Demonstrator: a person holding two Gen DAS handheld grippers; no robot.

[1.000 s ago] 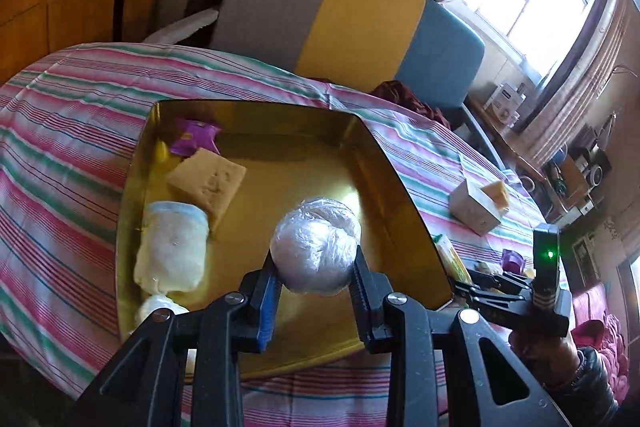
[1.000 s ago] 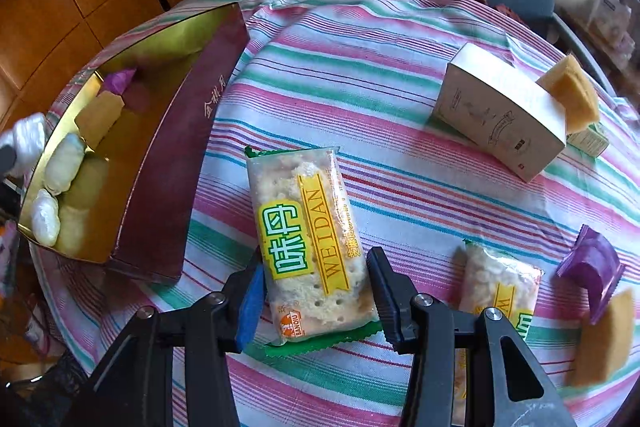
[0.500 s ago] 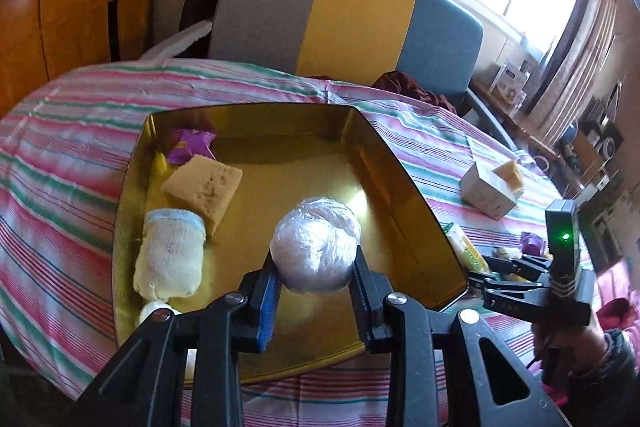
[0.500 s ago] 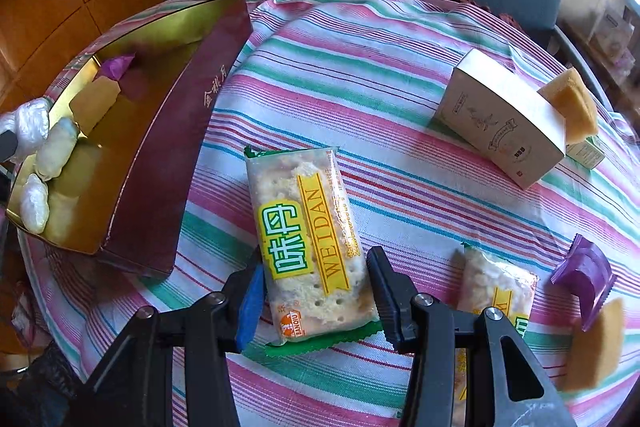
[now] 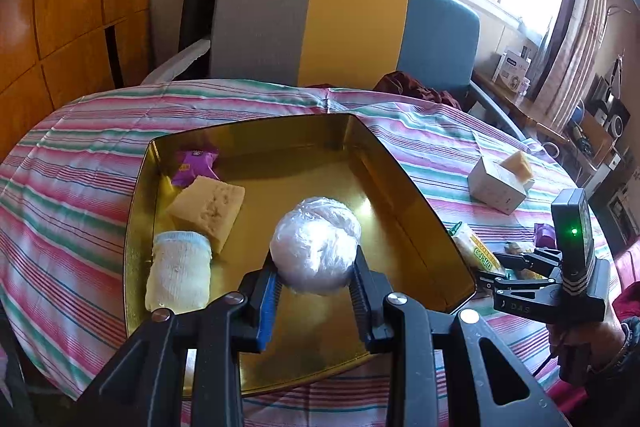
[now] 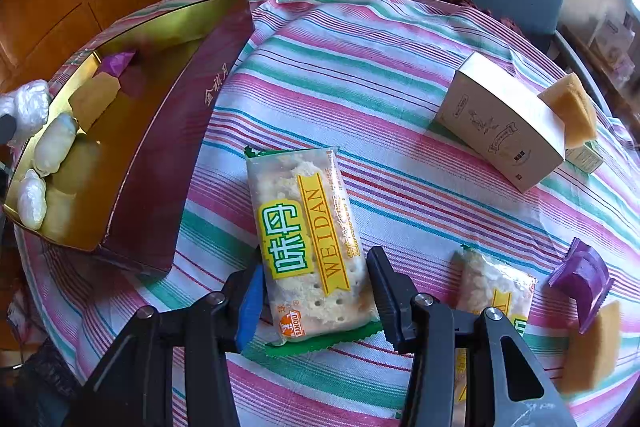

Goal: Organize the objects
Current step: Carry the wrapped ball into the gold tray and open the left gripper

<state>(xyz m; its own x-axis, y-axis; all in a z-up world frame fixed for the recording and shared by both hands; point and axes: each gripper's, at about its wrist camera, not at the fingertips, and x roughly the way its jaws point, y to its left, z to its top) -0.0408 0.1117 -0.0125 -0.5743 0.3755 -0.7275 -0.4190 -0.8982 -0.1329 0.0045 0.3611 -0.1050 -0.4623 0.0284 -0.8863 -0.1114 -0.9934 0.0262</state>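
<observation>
My left gripper (image 5: 316,283) is shut on a white plastic-wrapped ball (image 5: 316,247) and holds it above the gold tray (image 5: 420,223). The tray holds a purple packet (image 5: 194,167), a yellow sponge block (image 5: 208,207) and a white wrapped roll (image 5: 180,275). My right gripper (image 6: 316,291) is shut on a WEIDAN cracker packet (image 6: 308,235) that lies on the striped tablecloth, right of the tray (image 6: 168,147). The right gripper also shows in the left wrist view (image 5: 500,271).
A white box (image 6: 500,131) with a yellow sponge (image 6: 572,111) behind it lies at the right. A second cracker packet (image 6: 492,291), a purple packet (image 6: 580,275) and another sponge (image 6: 592,347) lie near the front right. A sofa (image 5: 348,27) stands behind the table.
The left gripper has drawn back and tilted up with the ball, so the tray looks farther away. The right gripper has stayed closed around the cracker packet, with only a slight shift of view.
</observation>
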